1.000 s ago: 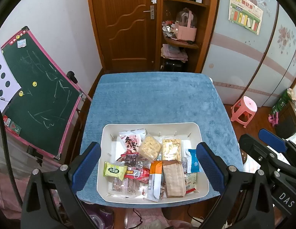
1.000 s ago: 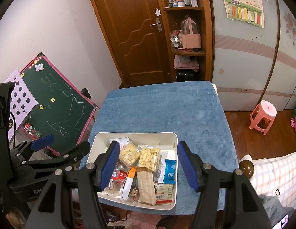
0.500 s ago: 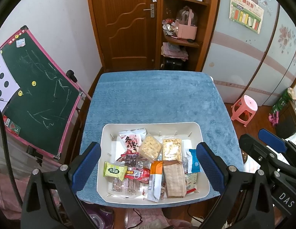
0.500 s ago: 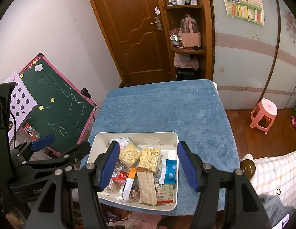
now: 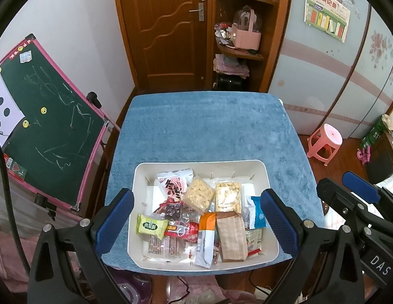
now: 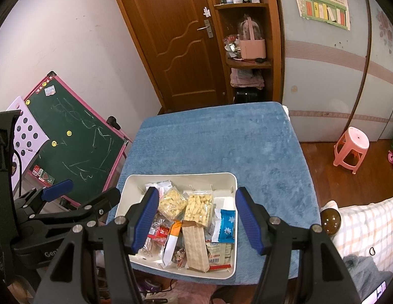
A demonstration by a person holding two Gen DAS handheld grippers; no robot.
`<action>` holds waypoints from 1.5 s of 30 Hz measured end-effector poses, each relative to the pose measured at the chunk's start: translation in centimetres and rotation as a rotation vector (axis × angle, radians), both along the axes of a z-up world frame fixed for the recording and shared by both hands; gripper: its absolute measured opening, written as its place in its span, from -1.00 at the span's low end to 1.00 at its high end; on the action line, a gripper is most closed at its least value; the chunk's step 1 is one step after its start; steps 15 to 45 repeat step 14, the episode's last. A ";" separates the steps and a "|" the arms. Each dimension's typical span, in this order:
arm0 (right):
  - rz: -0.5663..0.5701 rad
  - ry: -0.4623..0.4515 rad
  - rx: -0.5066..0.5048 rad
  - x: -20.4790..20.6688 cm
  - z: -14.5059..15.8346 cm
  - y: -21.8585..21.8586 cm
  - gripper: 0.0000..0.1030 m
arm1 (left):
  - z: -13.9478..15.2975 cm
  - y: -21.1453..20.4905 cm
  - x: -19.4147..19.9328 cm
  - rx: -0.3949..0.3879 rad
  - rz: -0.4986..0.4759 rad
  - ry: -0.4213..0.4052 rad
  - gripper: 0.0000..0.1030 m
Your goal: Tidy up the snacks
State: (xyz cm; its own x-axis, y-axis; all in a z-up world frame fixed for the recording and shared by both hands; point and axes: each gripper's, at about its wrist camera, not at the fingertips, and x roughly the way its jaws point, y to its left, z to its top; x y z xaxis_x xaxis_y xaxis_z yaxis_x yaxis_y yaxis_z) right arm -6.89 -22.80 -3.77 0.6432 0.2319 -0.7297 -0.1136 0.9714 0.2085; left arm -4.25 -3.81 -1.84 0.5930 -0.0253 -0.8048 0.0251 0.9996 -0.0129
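Both grippers hover above the near edge of the table, nothing held.

Left gripper (image 5: 197,221): jaws spread wide, blue pads flanking the white tray (image 5: 264,174) at lower centre of the left wrist frame, no contact. Right gripper (image 6: 196,221): also spread wide, pads over the tray's middle in the right wrist frame, empty.

The tray sits on the blue tablecloth (image 5: 204,126), at the near edge, lower centre of both frames. Snacks are all inside it, loosely piled:
- green packet (image 5: 151,226), lower left of the tray
- red-and-white packet (image 5: 174,185), upper left
- two clear bags of pale puffed pieces (image 5: 199,197), (image 5: 228,196), side by side, upper middle
- brown paper-look bag (image 5: 231,236), lower middle, lying lengthwise
- orange-and-white sachet (image 5: 206,238) just left of it, touching
- blue packet (image 5: 258,215) at the right side
- red wrappers (image 5: 182,229) under the pile (print unreadable)

The rest of the cloth beyond the tray is bare.

Surroundings: green chalkboard with pink frame (image 5: 44,124) at frame left, wooden door (image 5: 168,30) top centre, corner shelf holding a pink basket (image 5: 247,34) to its right, pink stool (image 5: 325,139) at right.
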 end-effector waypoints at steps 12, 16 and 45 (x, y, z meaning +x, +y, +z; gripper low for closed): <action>-0.002 0.005 0.003 -0.1 0.0 0.1 0.23 | -0.5 0.2 -0.3 0.001 -0.004 0.011 0.93; -0.001 0.005 0.005 0.1 0.0 0.0 0.23 | -0.5 0.2 -0.2 0.001 -0.003 0.011 0.93; -0.001 0.005 0.005 0.1 0.0 0.0 0.23 | -0.5 0.2 -0.2 0.001 -0.003 0.011 0.93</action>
